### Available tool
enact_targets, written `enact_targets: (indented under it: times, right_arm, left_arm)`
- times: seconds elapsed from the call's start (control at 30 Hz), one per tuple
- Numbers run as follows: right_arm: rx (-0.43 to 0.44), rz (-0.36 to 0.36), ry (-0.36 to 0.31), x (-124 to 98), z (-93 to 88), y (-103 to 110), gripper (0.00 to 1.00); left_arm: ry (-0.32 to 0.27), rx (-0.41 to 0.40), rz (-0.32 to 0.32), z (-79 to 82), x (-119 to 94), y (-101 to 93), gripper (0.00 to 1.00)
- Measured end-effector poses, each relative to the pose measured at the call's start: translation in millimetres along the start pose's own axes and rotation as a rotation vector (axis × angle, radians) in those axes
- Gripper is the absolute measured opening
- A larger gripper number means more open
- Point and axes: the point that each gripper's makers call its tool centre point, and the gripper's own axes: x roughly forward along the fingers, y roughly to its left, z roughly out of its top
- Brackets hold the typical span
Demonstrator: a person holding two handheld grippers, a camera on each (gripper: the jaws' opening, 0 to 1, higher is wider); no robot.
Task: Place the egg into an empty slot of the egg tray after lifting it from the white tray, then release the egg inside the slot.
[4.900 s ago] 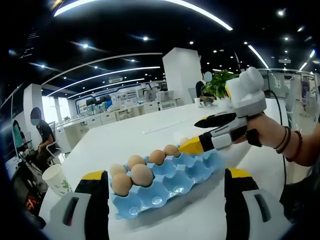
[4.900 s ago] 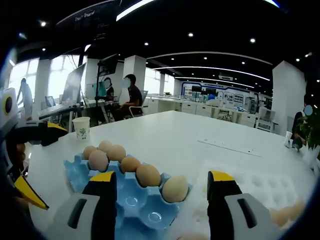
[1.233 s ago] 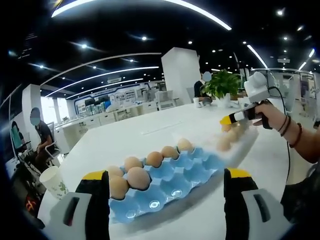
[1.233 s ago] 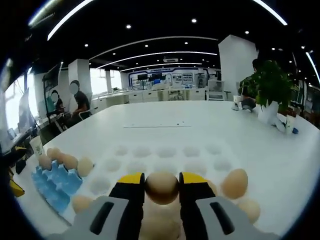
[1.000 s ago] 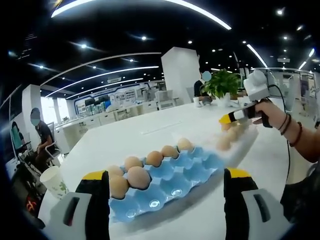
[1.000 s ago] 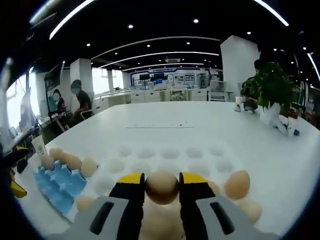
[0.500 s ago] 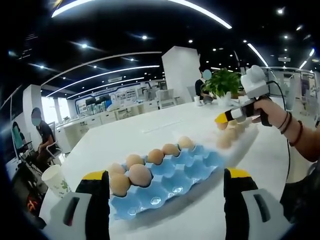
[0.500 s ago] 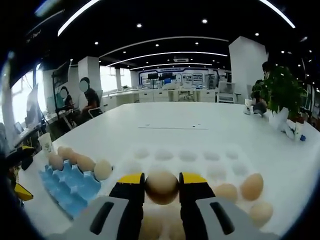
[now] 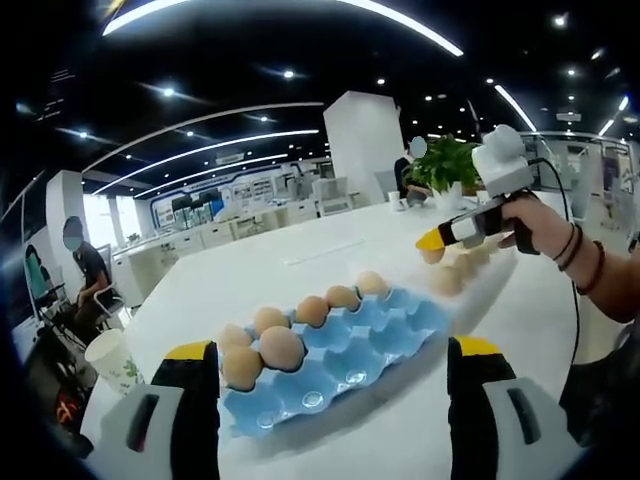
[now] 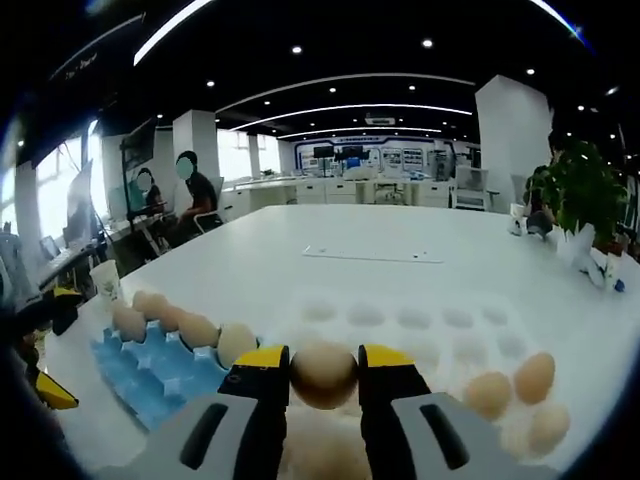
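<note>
White tabletop [image 9: 250,275] is stretching out under bright ceiling strips, and I am working over it with a pair of tongs in each hand. Nearest in the right gripper view, my right tongs [image 10: 324,375] are squeezing one brown egg [image 10: 324,374] between the yellow tips, lifted above the white tray [image 10: 420,318]. At about 4 o'clock from that egg, three more eggs [image 10: 515,392] are sitting in the white tray's slots. At 9 o'clock, the blue egg tray [image 10: 150,365] is lying just beside the white one, with a row of eggs along its far edge.

My left tongs [image 9: 330,385] are hanging spread wide with nothing between them, framing the blue egg tray [image 9: 345,350] in the left gripper view. Six eggs are filling its far row; the near slots are bare. At 2 o'clock, my right hand [image 9: 530,225] is carrying the right tongs [image 9: 432,245] with the egg [image 9: 432,255] above the white tray [image 9: 480,275].

Farther off, a paper cup [image 9: 112,362] is standing at 9 o'clock near the table edge, a potted plant [image 9: 445,165] is sitting at the far end, and a seated person [image 10: 205,200] is working at a desk.
</note>
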Motion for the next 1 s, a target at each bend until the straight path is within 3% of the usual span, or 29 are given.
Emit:
enact_targets:
  times: [0.4,1.0]
  right_arm:
    - [0.006,0.079,-0.009,5,1.0,24,0.28]
    - [-0.064,0.216,-0.007,16,-0.3,84,0.28]
  left_arm:
    - [-0.002,0.003,0.003,3.0,1,-2.1,0.97]
    - [-0.004,0.003,0.009,1.2,-4,-3.1,0.97]
